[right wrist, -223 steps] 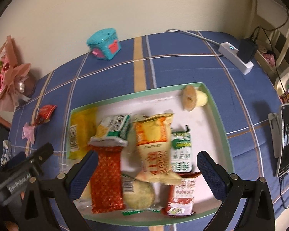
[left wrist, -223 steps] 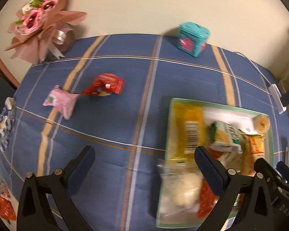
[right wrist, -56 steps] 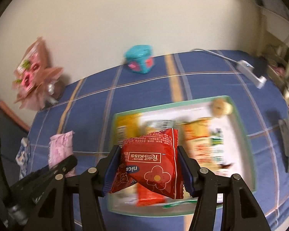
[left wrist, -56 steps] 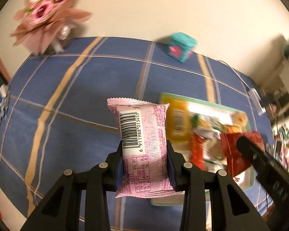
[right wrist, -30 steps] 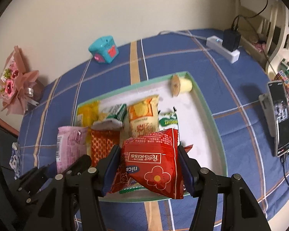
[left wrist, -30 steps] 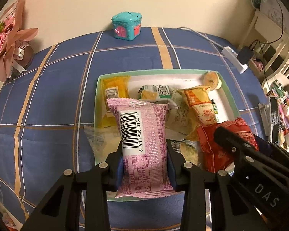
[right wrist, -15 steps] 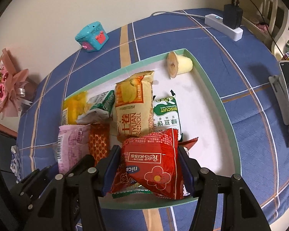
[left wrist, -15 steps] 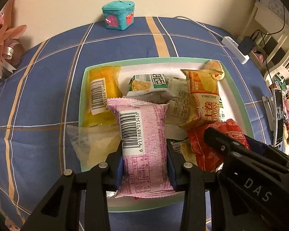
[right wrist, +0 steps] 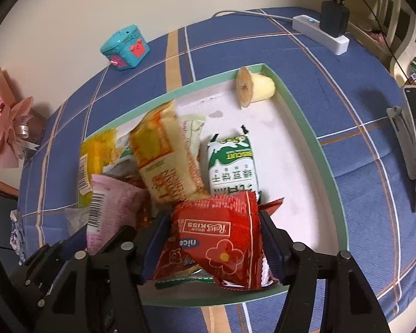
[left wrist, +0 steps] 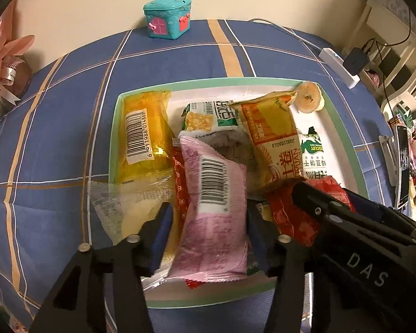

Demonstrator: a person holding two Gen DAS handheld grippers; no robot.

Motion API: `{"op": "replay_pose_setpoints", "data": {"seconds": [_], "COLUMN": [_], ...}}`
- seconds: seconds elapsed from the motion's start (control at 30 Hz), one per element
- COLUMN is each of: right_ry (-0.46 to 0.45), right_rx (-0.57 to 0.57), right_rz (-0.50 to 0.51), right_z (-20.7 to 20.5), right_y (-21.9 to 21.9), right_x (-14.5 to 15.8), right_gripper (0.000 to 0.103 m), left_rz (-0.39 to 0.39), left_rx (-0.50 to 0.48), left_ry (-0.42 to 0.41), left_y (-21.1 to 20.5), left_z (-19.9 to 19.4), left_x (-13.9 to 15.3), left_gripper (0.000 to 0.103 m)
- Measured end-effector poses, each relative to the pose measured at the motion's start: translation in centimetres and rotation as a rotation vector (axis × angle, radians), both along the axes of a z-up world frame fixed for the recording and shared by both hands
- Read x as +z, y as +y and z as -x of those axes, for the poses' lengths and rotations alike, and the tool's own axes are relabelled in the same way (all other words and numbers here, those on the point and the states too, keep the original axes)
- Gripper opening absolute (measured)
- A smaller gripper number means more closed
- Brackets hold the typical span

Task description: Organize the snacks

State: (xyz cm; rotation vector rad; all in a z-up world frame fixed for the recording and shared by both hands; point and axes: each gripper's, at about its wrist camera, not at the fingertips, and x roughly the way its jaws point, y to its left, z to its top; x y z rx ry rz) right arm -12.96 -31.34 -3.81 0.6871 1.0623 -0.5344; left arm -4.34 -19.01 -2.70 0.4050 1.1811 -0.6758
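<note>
Your left claw (left wrist: 208,224) has released; the pink pack (left wrist: 212,213) lies loose between its fingers. Your right claw (right wrist: 212,245) grasps the red pack (right wrist: 216,238) over the tray (right wrist: 305,127).

Dim, warm indoor lighting in both views, with strong fisheye bending and dark vignetting at all 4 corners. Motion blur on the orange packet (right wrist: 163,155) at centre of the right view; soft shadows at lower frame.
</note>
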Motion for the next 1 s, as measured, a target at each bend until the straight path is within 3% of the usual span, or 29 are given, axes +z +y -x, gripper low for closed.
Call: {"op": "replay_pose_setpoints", "data": {"seconds": [0.27,0.47,0.57,0.93,1.0], "right_ry": [-0.008,-0.037,-0.048,-0.078,-0.08], "right_rx": [-0.012,-0.016,-0.019,-0.015,-0.007], "right_rz": [-0.005,-0.005,0.002,0.023,0.035], "right_z": [0.3,0.8,1.1,2.6,2.8], "right_y": [-0.2,0.1,0.5,1.8,2.3], "right_x": [0.3,1.0,1.4,2.2,2.5], "right_gripper": [0.078,0.089,0.102,0.103,0.103], "left_rz": [0.02,0.039,0.038,-0.034,-0.049], "left_rx": [0.001,0.012,0.049,0.238,0.254], "left_ry": [-0.006,-0.02,-0.021,-0.122,-0.137], "left_y": [0.5,1.8,3.1,8.0,8.8], "left_z": [0.3,0.4,0.2,-1.2,-1.3], "left_x": [0.8,1.9,2.4,2.6,2.6], "left_gripper": [0.063,0.07,0.077,0.103,0.103]}}
